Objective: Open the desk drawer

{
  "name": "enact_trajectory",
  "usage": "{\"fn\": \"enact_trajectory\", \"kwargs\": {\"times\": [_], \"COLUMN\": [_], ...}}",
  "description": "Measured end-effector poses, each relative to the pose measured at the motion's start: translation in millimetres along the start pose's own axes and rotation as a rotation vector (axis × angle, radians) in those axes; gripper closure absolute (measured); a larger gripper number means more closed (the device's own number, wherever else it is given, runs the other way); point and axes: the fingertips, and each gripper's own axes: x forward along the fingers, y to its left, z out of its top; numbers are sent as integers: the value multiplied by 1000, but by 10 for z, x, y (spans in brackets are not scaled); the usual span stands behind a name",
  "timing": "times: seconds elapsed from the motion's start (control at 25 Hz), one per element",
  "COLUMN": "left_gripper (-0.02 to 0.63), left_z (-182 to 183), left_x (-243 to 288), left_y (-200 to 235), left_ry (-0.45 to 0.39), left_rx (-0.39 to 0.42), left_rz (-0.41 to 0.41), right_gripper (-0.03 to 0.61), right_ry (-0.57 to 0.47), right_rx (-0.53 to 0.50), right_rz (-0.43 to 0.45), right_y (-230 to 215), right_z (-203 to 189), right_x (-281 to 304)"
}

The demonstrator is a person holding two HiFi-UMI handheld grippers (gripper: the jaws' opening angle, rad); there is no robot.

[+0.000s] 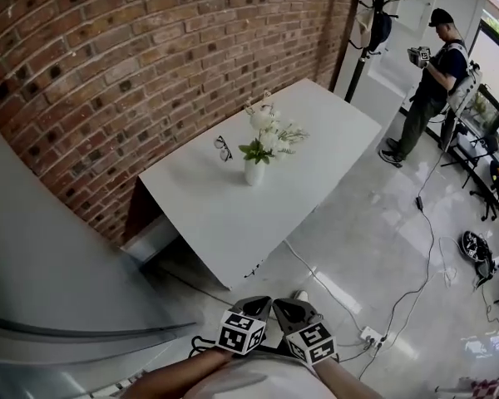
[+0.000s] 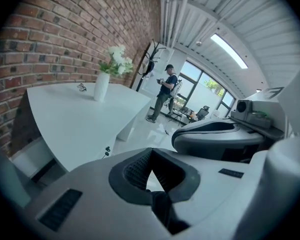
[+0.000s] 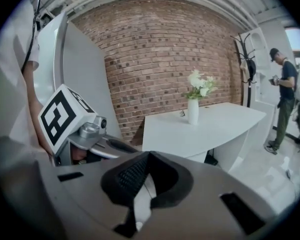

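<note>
A white desk (image 1: pixel 316 140) stands against the brick wall, well ahead of both grippers. Under its left end sits a pale box-like unit (image 1: pixel 150 241), (image 2: pixel 30 159); no drawer front or handle shows clearly. My left gripper (image 1: pixel 256 304) and right gripper (image 1: pixel 289 306) are side by side close to my body, over the floor short of the desk's near corner. Seen from the left gripper view, the left gripper (image 2: pixel 150 159) is shut on nothing. The right gripper (image 3: pixel 147 156) has its tips together too, with nothing in them.
A white vase of flowers (image 1: pixel 254 171) and a pair of glasses (image 1: pixel 223 148) rest on the desk. A grey curved panel (image 1: pixel 50 264) rises at my left. Cables and a power strip (image 1: pixel 368 335) lie on the floor. A person (image 1: pixel 428 90) stands beyond, by a coat stand (image 1: pixel 374 23).
</note>
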Motion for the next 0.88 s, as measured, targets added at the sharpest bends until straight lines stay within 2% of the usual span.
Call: {"fn": "enact_trajectory", "kwargs": {"times": [0.16, 0.28, 0.4, 0.52, 0.68, 0.88], "left_gripper": [606, 606, 606, 606, 606, 606], "left_z": [87, 269, 369, 464, 497, 344], "left_x": [402, 788, 1106, 1292, 1342, 1224], "left_y": [181, 288, 102, -34, 23, 214], "left_ry": [9, -36, -47, -35, -74, -66], "left_rx": [-64, -100, -127, -82, -143, -160], "left_rz": [112, 263, 395, 500, 621, 705], "right_gripper": [569, 569, 569, 569, 569, 569], "right_ry": [33, 62, 102, 148, 181, 201], "right_rx": [-44, -119, -180, -191, -240, -254], "right_rz": [121, 236, 370, 469, 574, 600], "right_y": [-505, -975, -1283, -1466, -1564, -1490], "right_z": [-16, 29, -34, -108, -156, -226], "right_x": [179, 317, 279, 223, 228, 294]}}
